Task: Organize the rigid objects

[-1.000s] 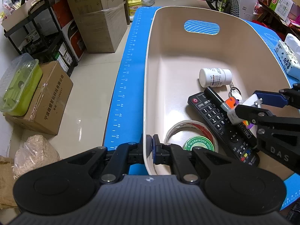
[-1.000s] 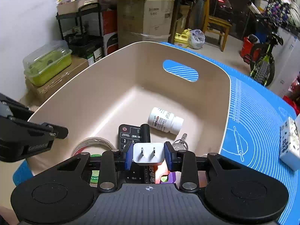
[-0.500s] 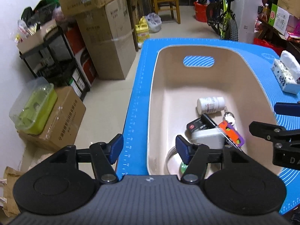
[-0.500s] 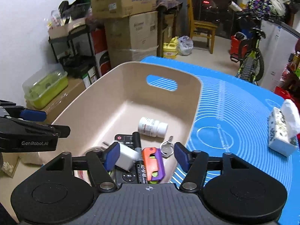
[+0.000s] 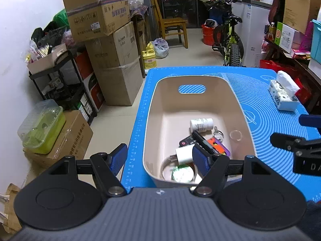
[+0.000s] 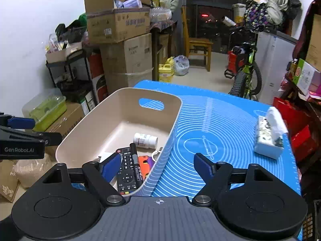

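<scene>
A beige bin [image 5: 152,104] on the blue mat [image 6: 220,124] holds a white pill bottle [image 5: 201,125], a black remote [image 6: 127,170], a marker [image 6: 136,160], an orange and purple tool [image 5: 217,147], a white plug adapter [image 5: 184,155] and tape rolls [image 5: 181,172]. My left gripper [image 5: 159,158] hovers above and short of the bin's near left corner. Its jaws are opening and hold nothing. My right gripper [image 6: 157,165] hangs over the bin's near right wall [image 6: 168,140]. Its jaws are also opening and empty.
A tissue pack [image 6: 269,134] lies on the mat at the right. Stacked cardboard boxes [image 5: 112,60], a black shelf rack [image 5: 60,84] and a green lidded container [image 5: 42,128] stand on the floor left of the table. A bicycle [image 5: 230,40] and a wooden chair [image 5: 172,28] are behind.
My left gripper let go of the bin's rim and my right released the white plug adapter into the bin. Both opened wide, then rose and pulled back.
</scene>
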